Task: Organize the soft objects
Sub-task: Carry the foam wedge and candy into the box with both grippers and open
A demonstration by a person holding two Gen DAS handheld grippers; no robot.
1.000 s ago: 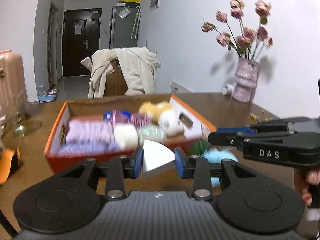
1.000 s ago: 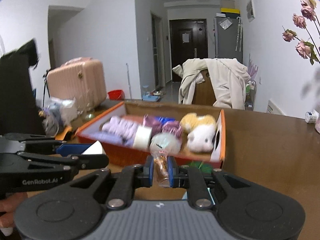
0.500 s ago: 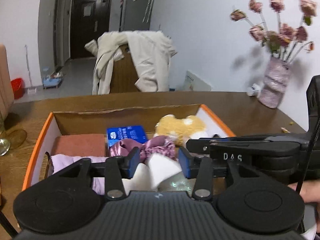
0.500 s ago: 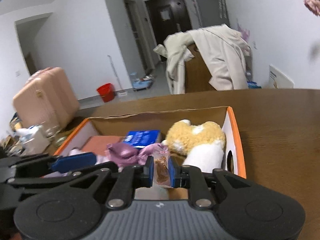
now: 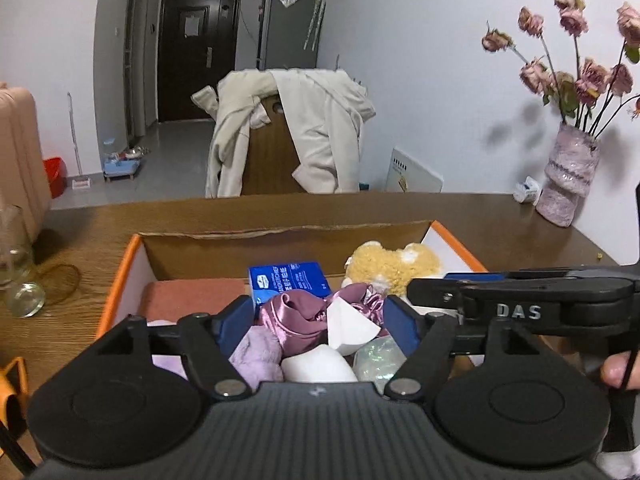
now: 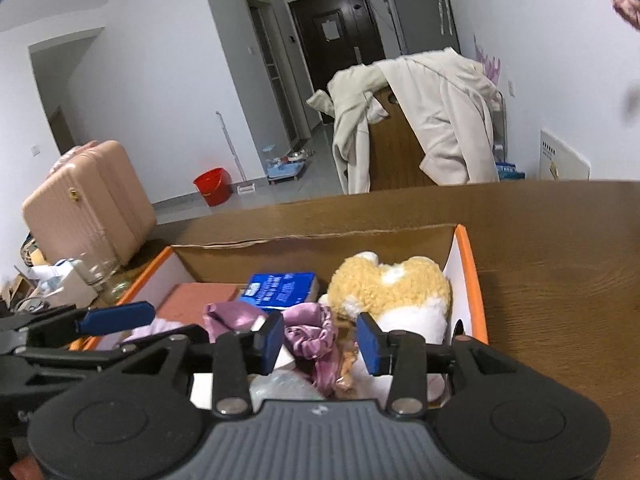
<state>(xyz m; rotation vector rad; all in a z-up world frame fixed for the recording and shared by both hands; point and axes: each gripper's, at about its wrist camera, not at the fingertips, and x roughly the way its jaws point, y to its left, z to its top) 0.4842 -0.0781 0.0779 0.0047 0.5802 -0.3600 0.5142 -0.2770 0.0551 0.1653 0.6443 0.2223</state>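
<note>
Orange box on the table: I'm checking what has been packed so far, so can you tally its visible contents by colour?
In the orange box:
Purple or mauve: 2 (satin cloth, fuzzy lilac piece)
White: 2 (wedge, soft pad)
Blue: 1 (packet)
Yellow and white: 1 (plush toy)
Terracotta: 1 (folded cloth)
Pale iridescent: 1 (wrapped item)
Clear with brown contents: 1 (snack packet)
Total: 9

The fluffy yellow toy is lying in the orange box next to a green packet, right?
Not quite: the packet beside the fluffy yellow toy in the orange box is blue, not green. The right wrist view shows it.
</note>
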